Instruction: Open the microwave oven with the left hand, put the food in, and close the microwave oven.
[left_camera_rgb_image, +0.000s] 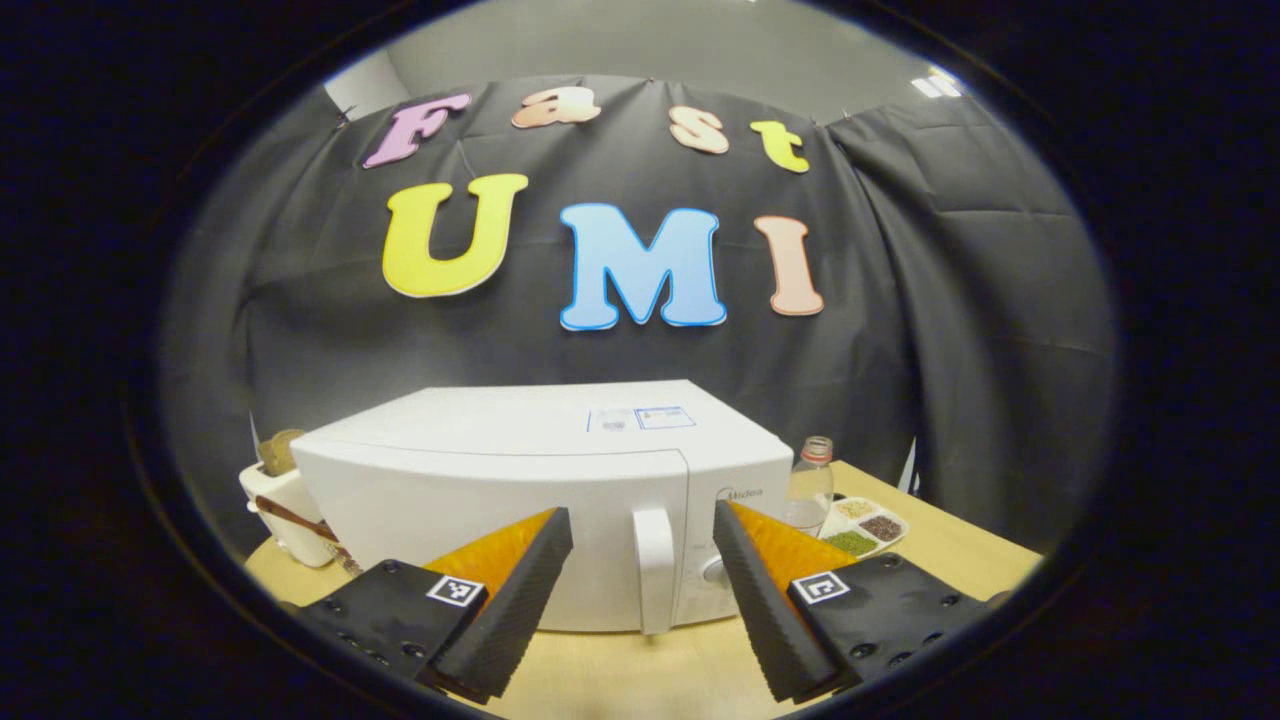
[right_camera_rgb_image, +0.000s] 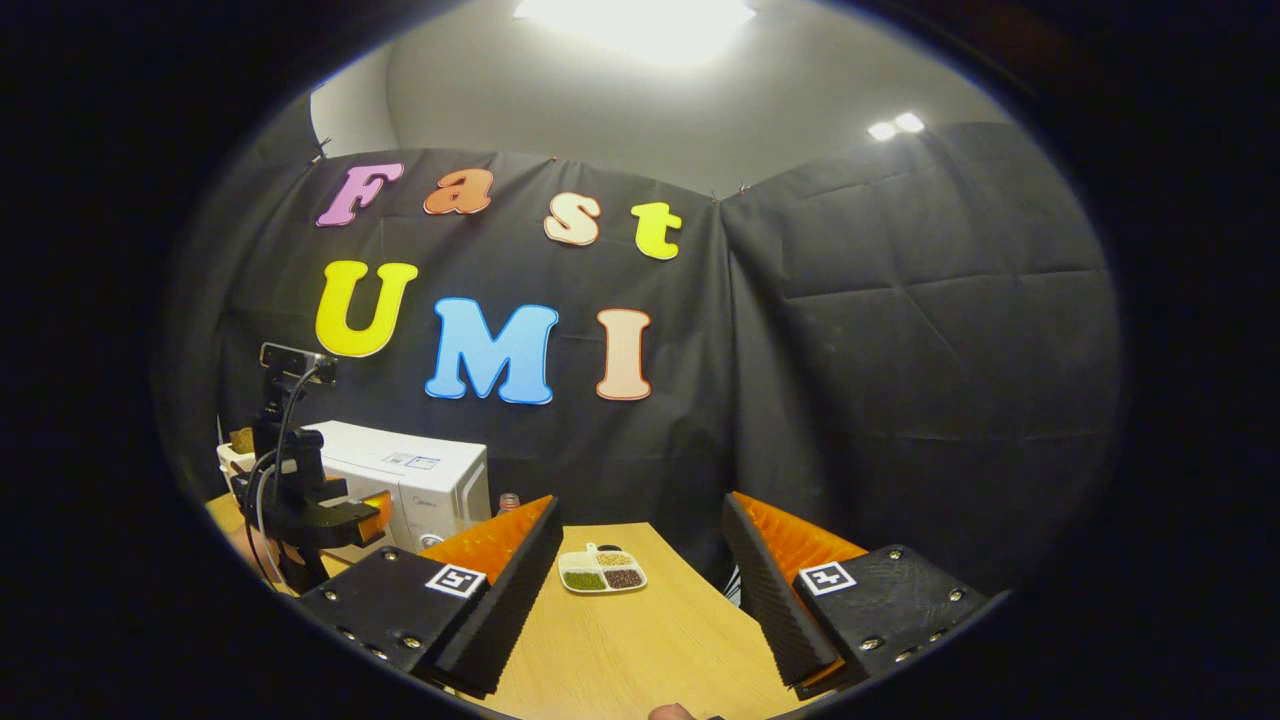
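A white microwave oven (left_camera_rgb_image: 520, 490) stands on the wooden table with its door shut and a white vertical handle (left_camera_rgb_image: 653, 565) at the door's right edge. My left gripper (left_camera_rgb_image: 640, 560) is open, its fingers spread either side of the handle and a short way in front of it. The food is a white sectioned dish (right_camera_rgb_image: 602, 570) of grains, also seen right of the oven as the dish (left_camera_rgb_image: 865, 523). My right gripper (right_camera_rgb_image: 640, 565) is open above the table, well short of the dish. The left gripper (right_camera_rgb_image: 345, 525) and the microwave (right_camera_rgb_image: 420, 480) appear far left in the right gripper view.
A clear bottle with a red cap ring (left_camera_rgb_image: 812, 480) stands between the oven and the dish. A white appliance with a brown item on top (left_camera_rgb_image: 285, 500) sits left of the oven. The wooden table (right_camera_rgb_image: 640, 650) ends near the black cloth wall.
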